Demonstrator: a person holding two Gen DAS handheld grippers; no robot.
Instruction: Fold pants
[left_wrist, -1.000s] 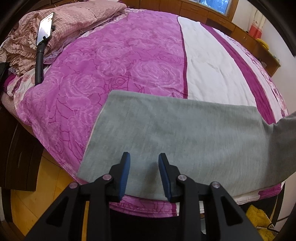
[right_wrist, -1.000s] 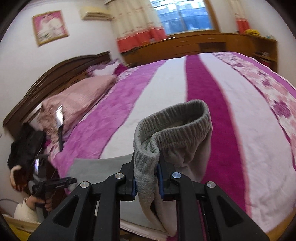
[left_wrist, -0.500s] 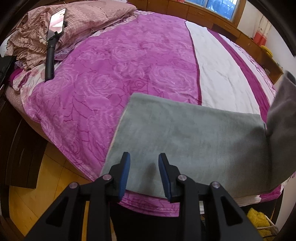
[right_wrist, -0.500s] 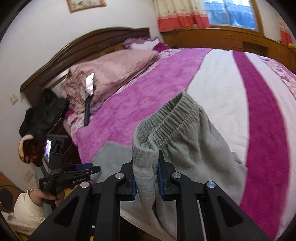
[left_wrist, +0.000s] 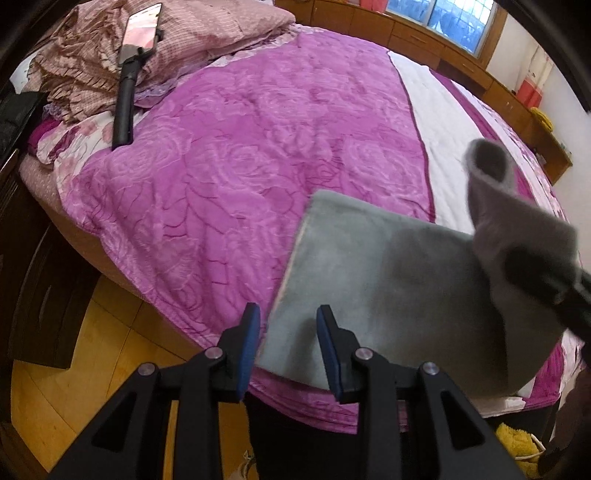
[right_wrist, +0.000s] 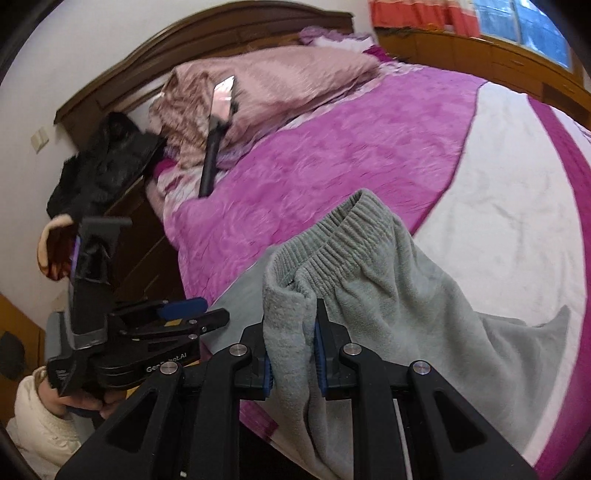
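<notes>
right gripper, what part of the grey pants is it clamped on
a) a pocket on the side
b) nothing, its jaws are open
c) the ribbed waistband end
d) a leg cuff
c: in the right wrist view the right gripper has its blue pads shut on a fold of the grey pants just below the ribbed elastic waistband, which stands up above the fingers.

Grey-green fleece pants (right_wrist: 424, 295) are lying on a bedspread (left_wrist: 240, 155) showing magenta rose embossing beside white stripes. Above the bedspread, a pillow (left_wrist: 207, 33) is wearing dusty pink checks. Blue pads are lining each black hand-held gripper (left_wrist: 288, 343).
</notes>
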